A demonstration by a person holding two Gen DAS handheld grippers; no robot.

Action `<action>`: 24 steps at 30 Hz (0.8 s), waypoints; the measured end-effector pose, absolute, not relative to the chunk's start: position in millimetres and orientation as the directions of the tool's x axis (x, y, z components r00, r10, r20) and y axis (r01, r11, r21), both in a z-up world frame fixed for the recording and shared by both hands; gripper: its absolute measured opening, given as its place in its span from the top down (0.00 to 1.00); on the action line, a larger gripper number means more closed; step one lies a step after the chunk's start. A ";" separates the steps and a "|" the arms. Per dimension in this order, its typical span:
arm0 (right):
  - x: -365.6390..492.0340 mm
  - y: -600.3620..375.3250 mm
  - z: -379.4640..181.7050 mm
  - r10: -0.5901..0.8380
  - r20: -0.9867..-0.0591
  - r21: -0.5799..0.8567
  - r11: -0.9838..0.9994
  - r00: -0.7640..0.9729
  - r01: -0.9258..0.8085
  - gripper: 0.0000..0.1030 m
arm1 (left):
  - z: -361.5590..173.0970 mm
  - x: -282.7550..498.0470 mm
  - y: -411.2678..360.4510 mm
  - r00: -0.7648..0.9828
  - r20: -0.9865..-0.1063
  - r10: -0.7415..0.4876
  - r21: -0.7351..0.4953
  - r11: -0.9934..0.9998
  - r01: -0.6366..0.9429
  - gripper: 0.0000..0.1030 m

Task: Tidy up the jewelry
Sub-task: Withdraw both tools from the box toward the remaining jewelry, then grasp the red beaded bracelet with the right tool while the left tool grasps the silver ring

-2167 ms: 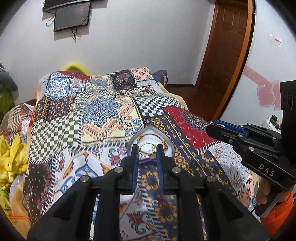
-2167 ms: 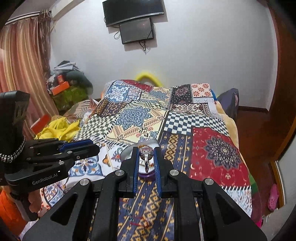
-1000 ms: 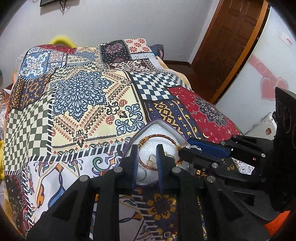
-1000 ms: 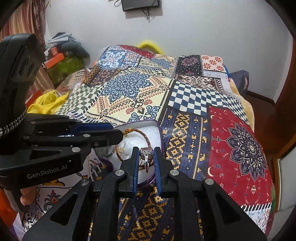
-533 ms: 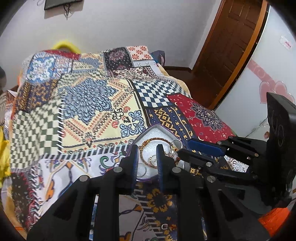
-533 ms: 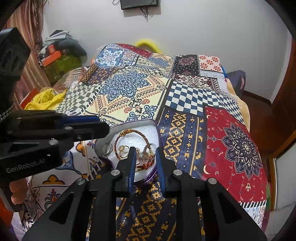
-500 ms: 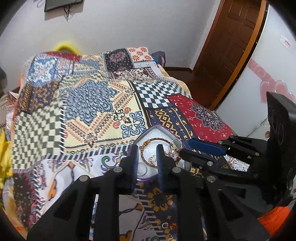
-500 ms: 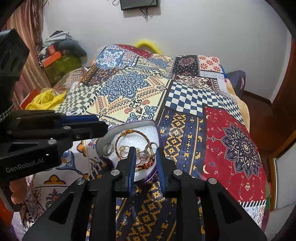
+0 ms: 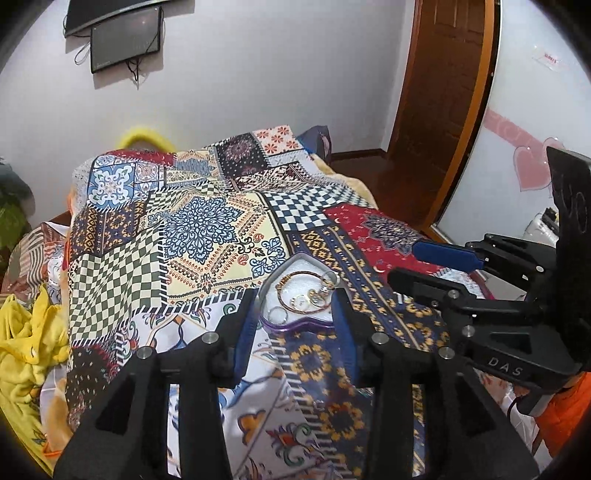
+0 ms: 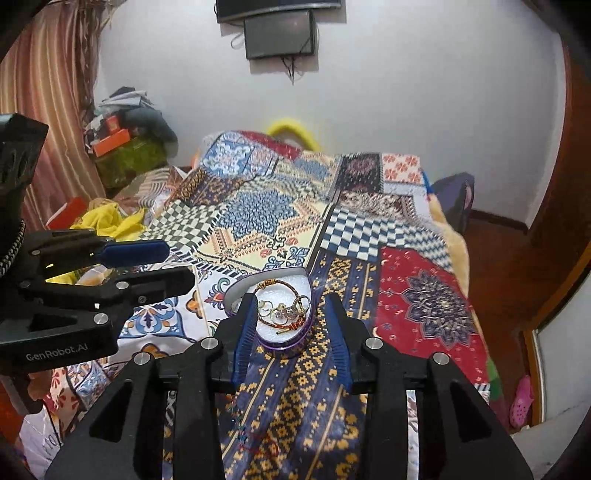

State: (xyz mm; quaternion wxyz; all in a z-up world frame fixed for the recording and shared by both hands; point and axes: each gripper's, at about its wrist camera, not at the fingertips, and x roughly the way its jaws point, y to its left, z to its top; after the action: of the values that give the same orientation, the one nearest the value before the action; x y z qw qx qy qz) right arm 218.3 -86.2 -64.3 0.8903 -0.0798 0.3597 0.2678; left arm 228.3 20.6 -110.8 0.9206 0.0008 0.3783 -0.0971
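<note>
Both grippers are hovering over the bed (image 9: 207, 229) right now, and both are standing wide apart with nothing between their blue pads. The left gripper (image 9: 295, 317) is sitting just short of the heart-shaped jewelry box (image 9: 295, 325), its jaws spread to either side of the box's near, purple-rimmed edge. The right gripper (image 10: 291, 325) is doing the same from its own angle, jaws splayed and framing that same box (image 10: 284, 343) without touching it.

The box is lying open on the patchwork bedspread (image 10: 258, 229), on the navy-and-gold patterned strip, its white lining showing. Inside, a reddish-gold bangle (image 9: 295, 275) is circling most of the lining, and a cluster of small rings (image 10: 286, 310) is sitting within that loop, tangled close together; a thin silver hoop (image 9: 277, 314) is lying near the box's lower left edge in the left wrist view. How many rings there are is hard to tell at this size.

From the left wrist view the right gripper (image 9: 417, 264) is reaching in from the right side, just beside the box, one blue pad above and one black finger below, plainly parted. From the right wrist view the left gripper (image 10: 166, 266) is coming in from the left, also parted.

Farther back, two dark screens (image 10: 280, 33) are hanging on the white wall, and a yellow cloth (image 9: 22, 332) is bunching at the bed's left edge.
</note>
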 end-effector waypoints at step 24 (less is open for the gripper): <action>176.0 -82.4 -144.4 0.389 -0.810 0.096 0.826 0.439 -0.556 0.63 | -180.5 180.7 33.7 0.570 -0.807 -0.157 -0.123 0.988 0.098 0.57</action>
State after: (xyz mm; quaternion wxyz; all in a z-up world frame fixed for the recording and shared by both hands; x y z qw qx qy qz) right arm 176.0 -82.4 -144.4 0.8431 -0.0926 0.4495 0.2803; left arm 180.7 33.7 -180.5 0.8854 -0.0323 0.4581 -0.0718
